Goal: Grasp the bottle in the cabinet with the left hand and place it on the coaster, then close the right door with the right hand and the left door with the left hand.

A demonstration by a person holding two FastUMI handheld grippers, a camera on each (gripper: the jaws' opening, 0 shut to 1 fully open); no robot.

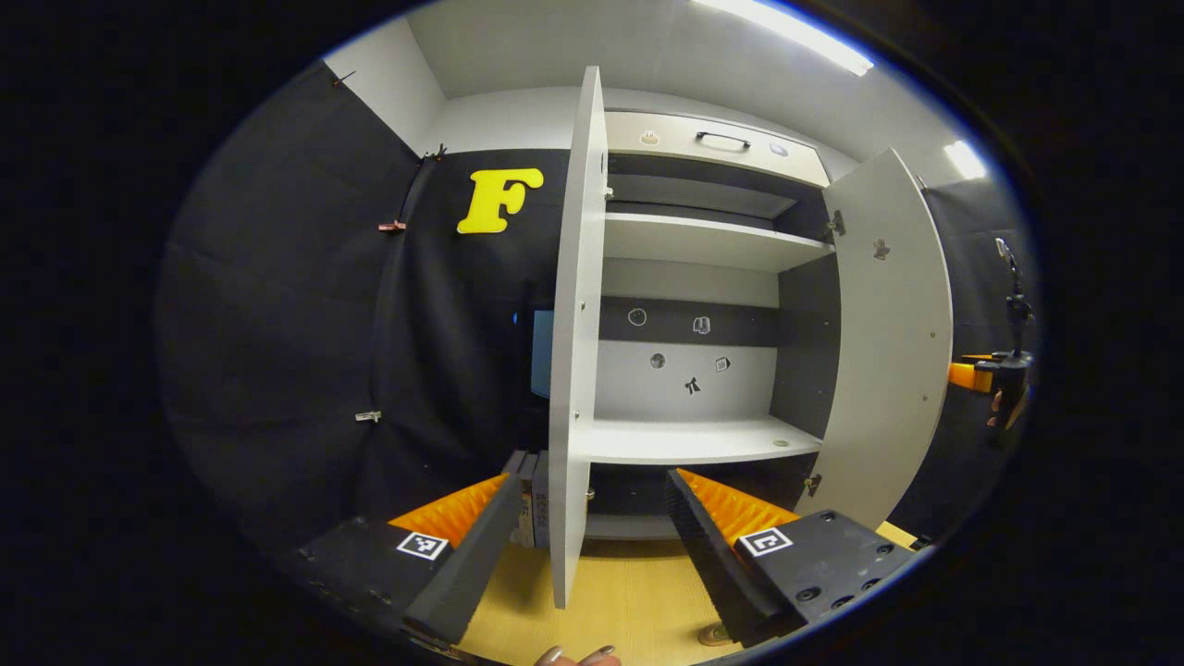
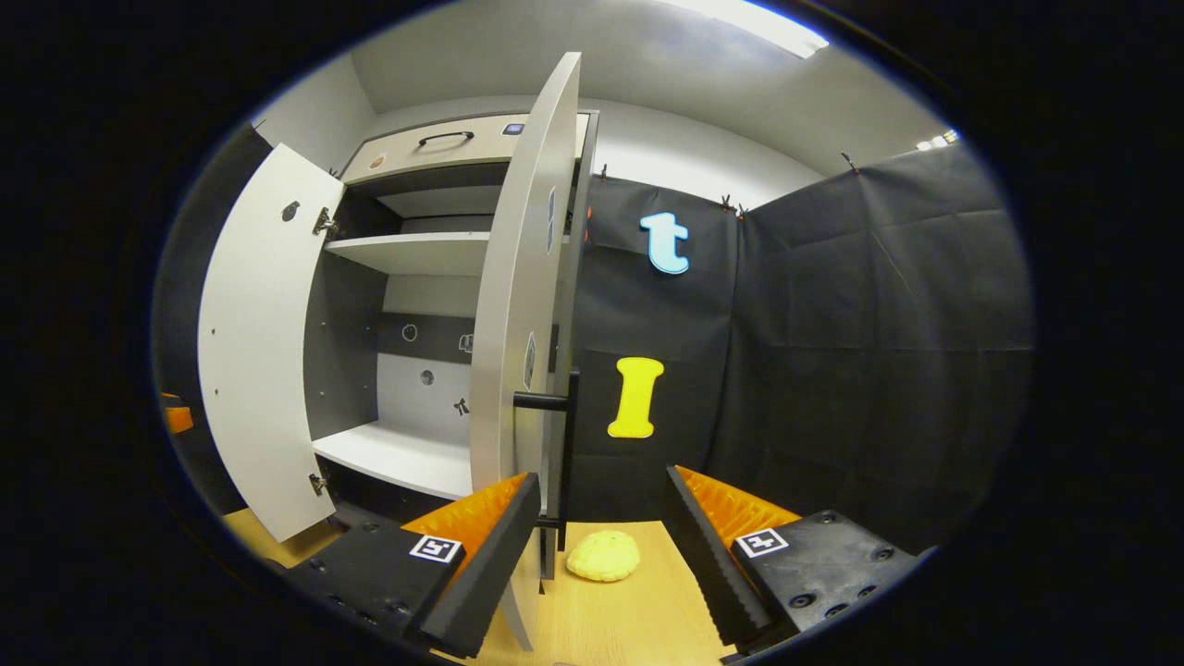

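Note:
The grey cabinet stands on a wooden table with both doors swung open. Its left door shows edge-on, its lower edge standing between the fingers of my open left gripper without either finger pressing on it. The right door hangs open farther right. In the right gripper view that right door is edge-on with a black bar handle. It stands just beside the left finger of my open right gripper. The left door is at the far left there.
A yellow bumpy lump lies on the table between my right gripper's fingers. Dark books stand behind the left door. A small round brownish thing and a person's fingertips sit at the near edge. The other gripper hovers far right.

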